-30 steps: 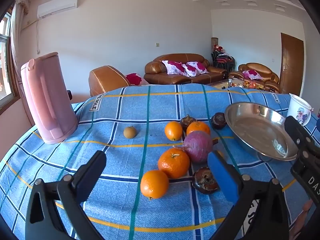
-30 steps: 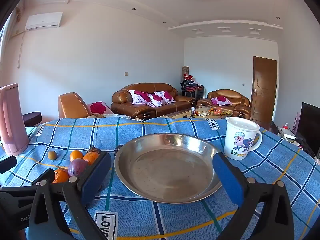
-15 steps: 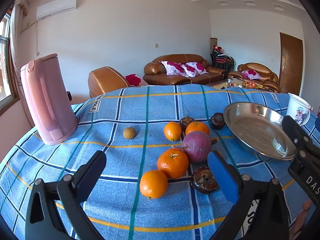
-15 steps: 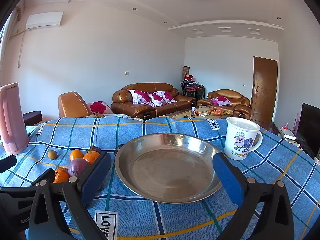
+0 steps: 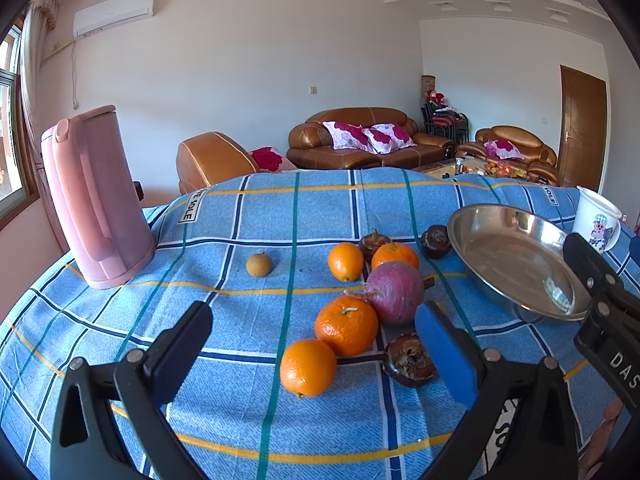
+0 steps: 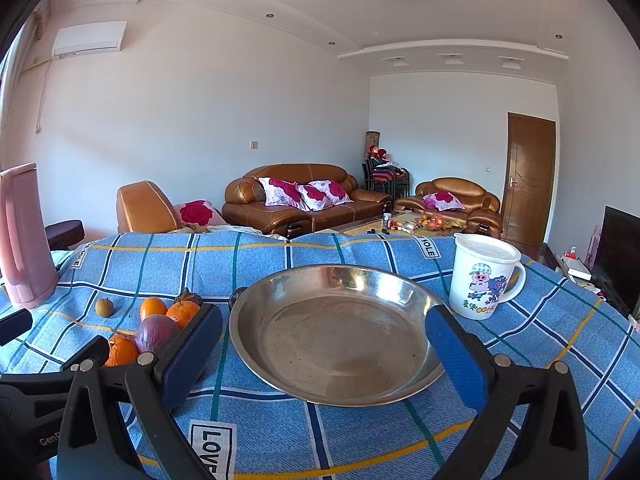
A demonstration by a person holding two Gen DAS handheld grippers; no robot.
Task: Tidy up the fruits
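Surface: blue checked tablecloth in front of you, brown sofas behind.
Far left: pink kettle stands upright.
Your left gripper: jaws spread wide, holding nothing, hovering over the fruit.
Fruits: small brown fruit sits apart; oranges, a purple fruit and dark mangosteens cluster left of the dish.
Steel dish: bare inside.
Your right gripper: wide open, empty, framing the dish.
Far right: cartoon mug.
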